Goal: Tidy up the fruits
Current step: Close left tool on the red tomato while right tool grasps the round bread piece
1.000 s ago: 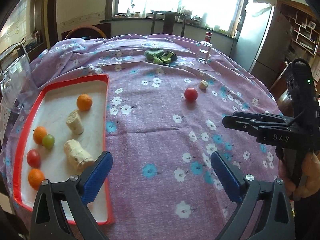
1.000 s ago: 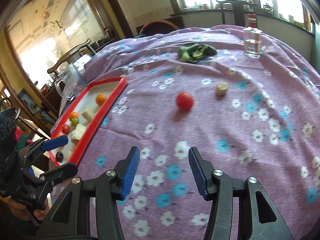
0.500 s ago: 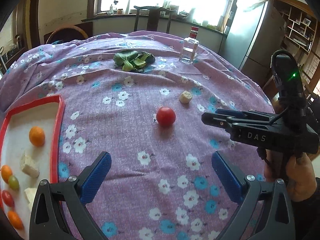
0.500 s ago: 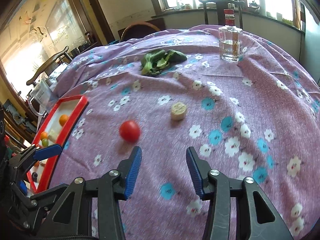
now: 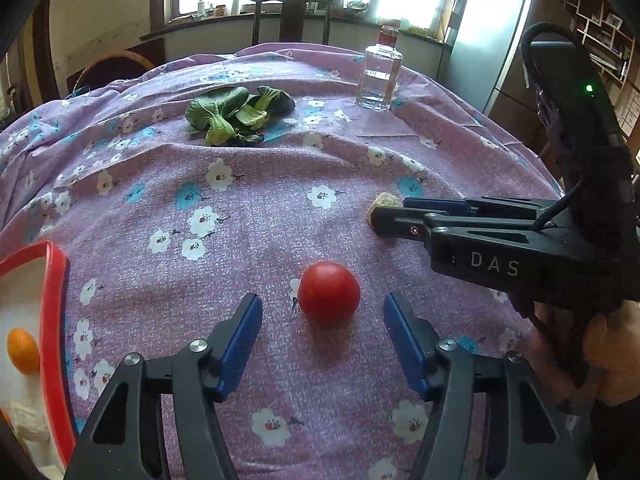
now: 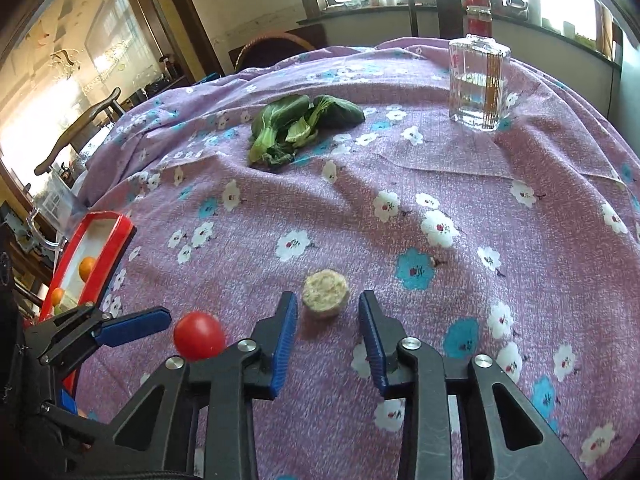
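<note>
A red tomato lies on the purple flowered cloth, just ahead of and between the open fingers of my left gripper, untouched. It also shows in the right wrist view. A pale round corn piece lies between the open fingertips of my right gripper, untouched; in the left wrist view the right gripper partly hides it. The red-rimmed tray at the left holds an orange and other pieces.
Green leafy vegetables lie at the back middle of the table. A glass bottle with a red cap stands at the back right. A chair stands behind the table. The table edge drops off at the right.
Both grippers have moved forward over the table. The left one now has the tomato between its fingertips; the right one has reached the corn piece. The tray has slid out to the left.
</note>
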Available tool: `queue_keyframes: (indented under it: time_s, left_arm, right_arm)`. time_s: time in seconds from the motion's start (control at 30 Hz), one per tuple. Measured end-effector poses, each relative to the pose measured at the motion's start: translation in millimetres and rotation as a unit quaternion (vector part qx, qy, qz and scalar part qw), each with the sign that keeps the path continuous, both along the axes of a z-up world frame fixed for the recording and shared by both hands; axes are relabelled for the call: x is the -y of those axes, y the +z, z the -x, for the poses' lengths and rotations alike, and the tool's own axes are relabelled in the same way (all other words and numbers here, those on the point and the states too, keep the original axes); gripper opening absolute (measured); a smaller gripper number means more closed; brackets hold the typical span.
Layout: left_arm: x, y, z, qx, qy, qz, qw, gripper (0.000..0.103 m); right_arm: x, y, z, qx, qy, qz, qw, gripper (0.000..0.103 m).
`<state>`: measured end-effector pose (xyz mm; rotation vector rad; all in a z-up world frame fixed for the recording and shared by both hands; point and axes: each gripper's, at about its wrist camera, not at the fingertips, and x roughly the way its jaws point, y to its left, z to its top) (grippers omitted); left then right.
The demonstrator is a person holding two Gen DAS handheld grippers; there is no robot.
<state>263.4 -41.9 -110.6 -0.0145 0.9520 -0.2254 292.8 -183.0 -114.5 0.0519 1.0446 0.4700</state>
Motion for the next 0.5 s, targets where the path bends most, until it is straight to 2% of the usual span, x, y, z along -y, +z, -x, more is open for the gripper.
queue_keyframes:
  time_s: [0.07, 0.17, 0.2, 0.23, 0.33, 0.5]
  left_arm:
    - [0.5, -4.6, -6.9, 0.002, 0.002, 0.002, 1.0, 0.054]
    - [-0.7, -6.6, -11.1, 0.008, 0.006, 0.004, 0.9999, 0.042]
    - [-2.6, -6.4, -10.9, 0.006, 0.004, 0.016, 0.9999, 0.033]
    - [-4.8, -6.1, -9.8, 0.002, 0.003, 0.024, 0.9997, 0.032]
    - [-8.8, -5.1, -3.8, 0.001, 0.011, 0.013, 0.9999, 0.032]
    - [-22.9, 4.4, 22.7, 0.001, 0.035, 0.018, 0.9992, 0.032]
  right_arm:
    - [0.8, -0.5, -2.6, -0.002, 0.001, -0.005, 1.0, 0.025]
    - [2.2, 2.0, -1.4, 0.002, -0.003, -0.006, 1.0, 0.025]
    - [3.3, 3.8, 0.7, 0.005, -0.004, -0.007, 1.0, 0.025]
    - [5.1, 6.4, 3.7, 0.007, -0.006, -0.012, 1.0, 0.025]
    - [8.2, 15.7, 13.9, 0.013, -0.009, -0.025, 1.0, 0.025]
    - [7.3, 31.4, 36.9, 0.018, -0.003, -0.049, 0.999, 0.025]
